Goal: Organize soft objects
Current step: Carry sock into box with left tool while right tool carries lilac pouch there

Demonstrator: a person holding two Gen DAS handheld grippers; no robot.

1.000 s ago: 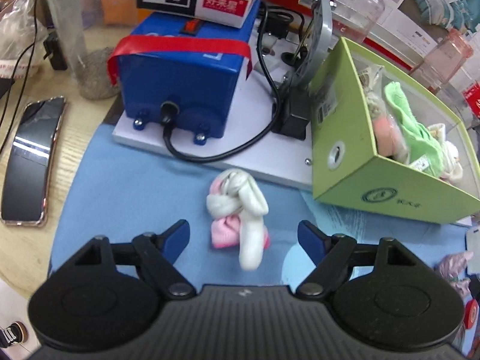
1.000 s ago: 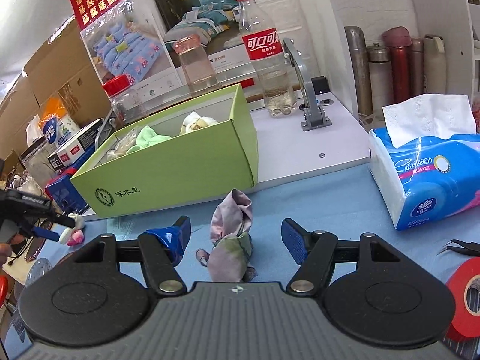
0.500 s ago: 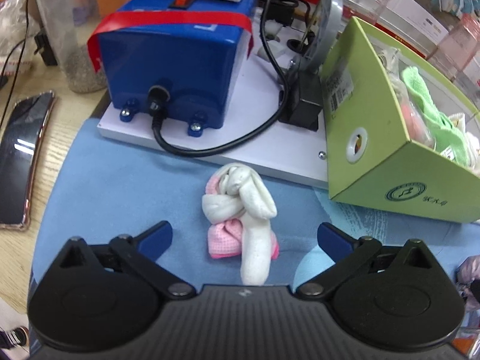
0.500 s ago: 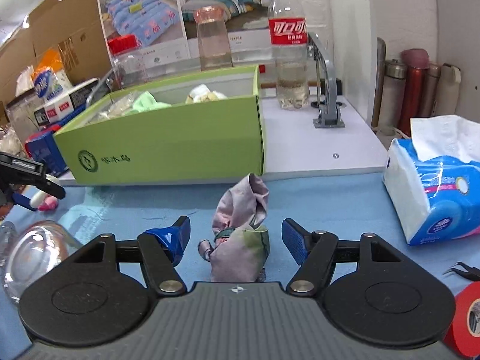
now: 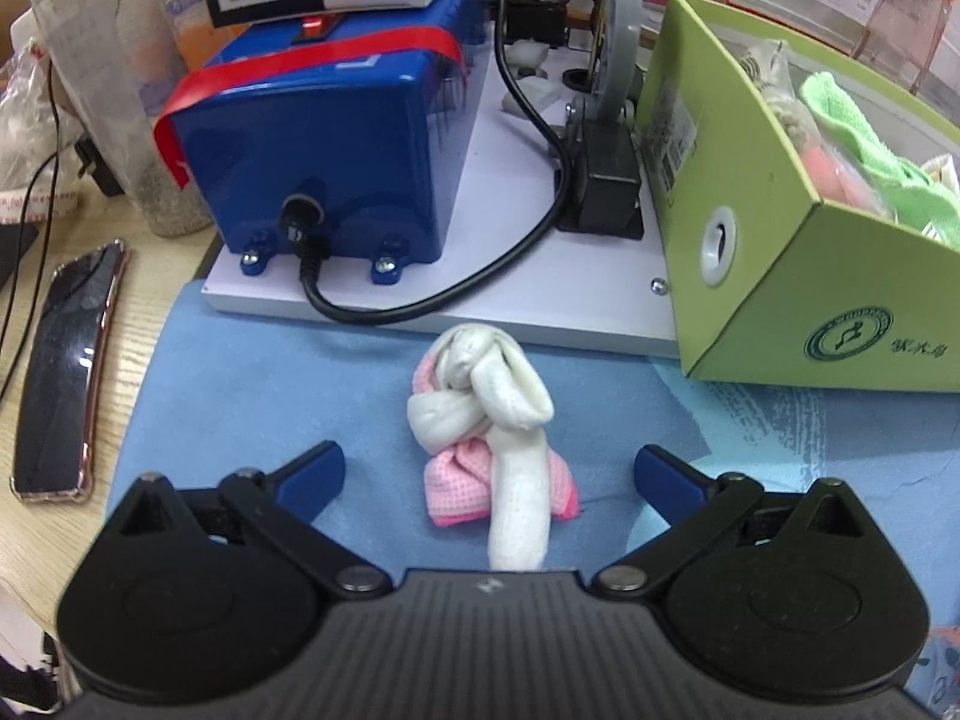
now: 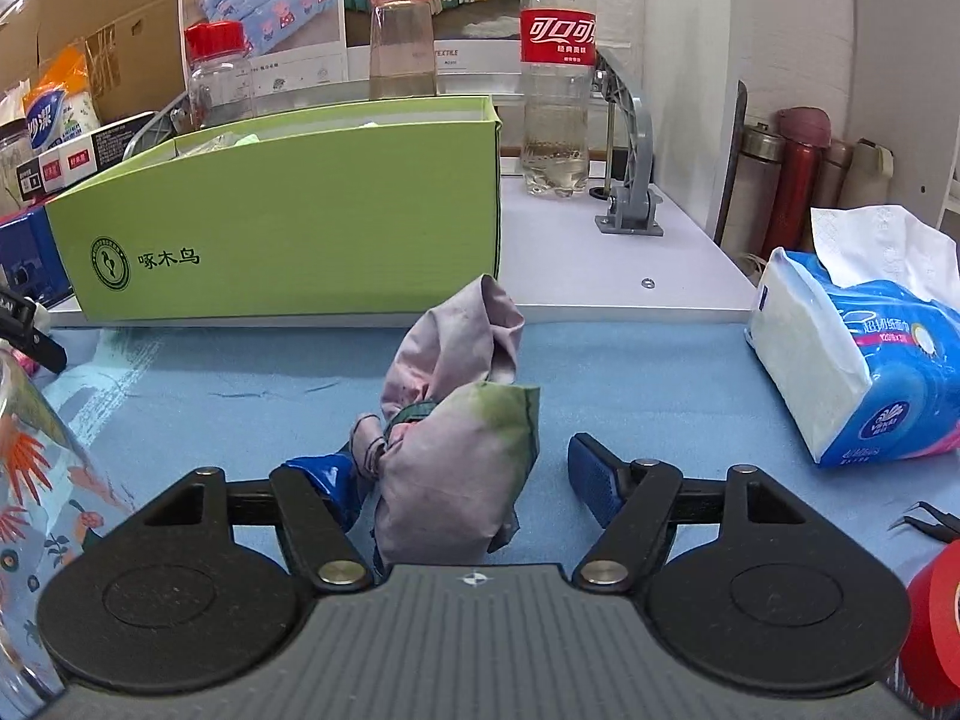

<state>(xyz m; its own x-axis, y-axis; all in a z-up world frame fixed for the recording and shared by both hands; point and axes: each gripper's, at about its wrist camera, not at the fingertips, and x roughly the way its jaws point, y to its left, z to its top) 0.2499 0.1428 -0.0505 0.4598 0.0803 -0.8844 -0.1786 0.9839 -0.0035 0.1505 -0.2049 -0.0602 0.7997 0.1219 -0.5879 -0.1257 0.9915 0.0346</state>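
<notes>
White-and-pink knotted sock bundle (image 5: 492,438) sits btwn our left gripper (image 5: 489,474) jaws, spread wide. Our right gripper (image 6: 462,468), also agape, straddles crumpled lilac-green cloth (image 6: 456,438) w/ one pad touching

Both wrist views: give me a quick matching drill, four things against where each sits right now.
Things:
1. white and pink sock bundle
2. lilac and green cloth bundle
3. bright green cloth
4. tissue pack

Places:
A. inside the green box
B. between the open right tongs
C. on the blue mat, off to the right
D. between the open left tongs

Pairs: 1-D, 2-B, 3-A, 4-C
</notes>
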